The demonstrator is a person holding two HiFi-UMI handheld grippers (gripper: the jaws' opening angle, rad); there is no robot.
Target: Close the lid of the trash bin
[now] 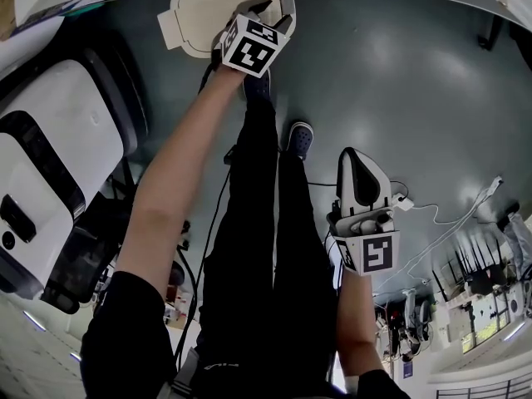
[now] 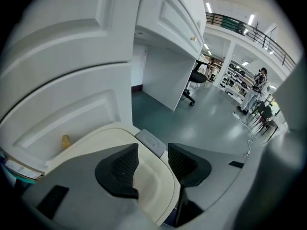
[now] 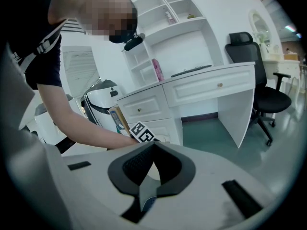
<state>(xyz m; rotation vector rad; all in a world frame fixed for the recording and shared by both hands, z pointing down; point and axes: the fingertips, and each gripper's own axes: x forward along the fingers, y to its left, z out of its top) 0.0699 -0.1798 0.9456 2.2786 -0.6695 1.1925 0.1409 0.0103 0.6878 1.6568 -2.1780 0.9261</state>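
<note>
The trash bin [image 1: 179,32] stands at the top of the head view, against white furniture, and its cream lid [image 1: 208,7] lies nearly flat on it. My left gripper [image 1: 274,15] reaches down to the lid's near right rim. In the left gripper view the jaws straddle that rim: one pad rests on the lid [image 2: 151,186], the other on its outer edge, so the left gripper [image 2: 152,163] is shut on it. A grey button [image 2: 151,142] sits at the lid's edge. My right gripper [image 1: 349,152] hangs back beside the person's leg; its [image 3: 153,147] fingertips meet and hold nothing.
A large white and black machine [image 1: 50,156] stands to the left of the bin. White drawers and a desk [image 3: 201,92] are behind it, with an office chair [image 3: 261,85] beside them. The person's shoes [image 1: 299,140] and floor cables [image 1: 440,219] are below. A second person [image 2: 259,83] stands far off.
</note>
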